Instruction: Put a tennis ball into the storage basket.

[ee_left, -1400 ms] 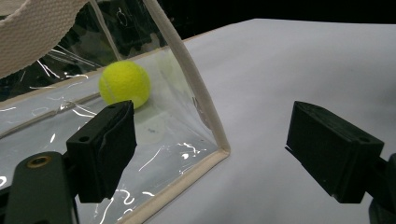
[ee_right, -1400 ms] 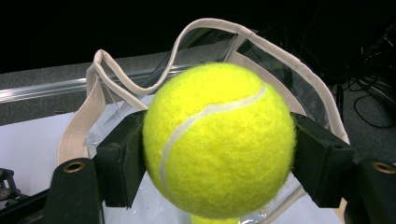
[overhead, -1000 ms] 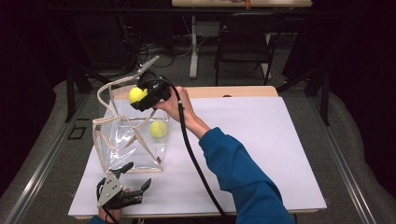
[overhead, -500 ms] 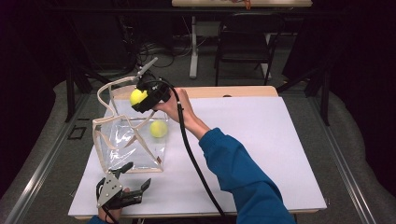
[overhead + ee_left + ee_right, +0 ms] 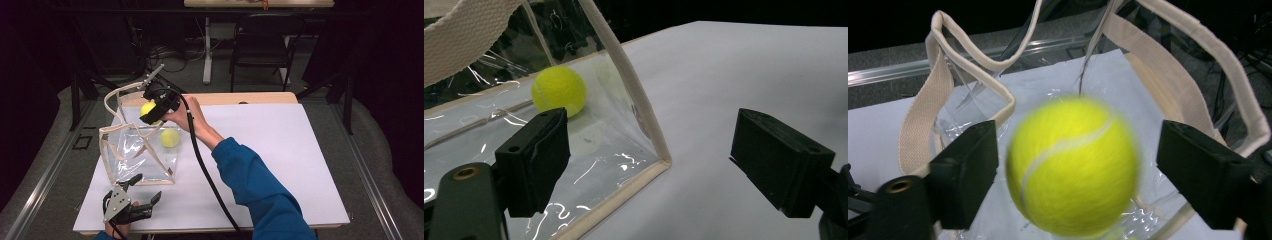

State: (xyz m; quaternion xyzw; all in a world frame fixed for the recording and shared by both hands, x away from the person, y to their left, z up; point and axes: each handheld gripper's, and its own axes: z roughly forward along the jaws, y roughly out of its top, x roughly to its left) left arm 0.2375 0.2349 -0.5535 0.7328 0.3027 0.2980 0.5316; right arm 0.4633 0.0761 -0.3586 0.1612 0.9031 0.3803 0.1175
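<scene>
A clear plastic tote bag (image 5: 137, 155) with cream webbing trim and handles stands on the white table (image 5: 280, 150), and everything else is placed against it. The right gripper (image 5: 148, 111) is held over the bag's open top at its far side, jaws spread wide. In the right gripper view a yellow tennis ball (image 5: 1072, 165) sits between those jaws with a gap on each side, touching neither, its outline blurred, the bag's mouth below it. A second tennis ball (image 5: 170, 138) lies low at the bag's right side; in the left gripper view it shows through the clear plastic, resting on the bag's floor. The left gripper (image 5: 145, 192) lies at the bag's near corner, just off its bottom edge, jaws parted and empty. No brand, label or lettering can be read on ball or bag.
</scene>
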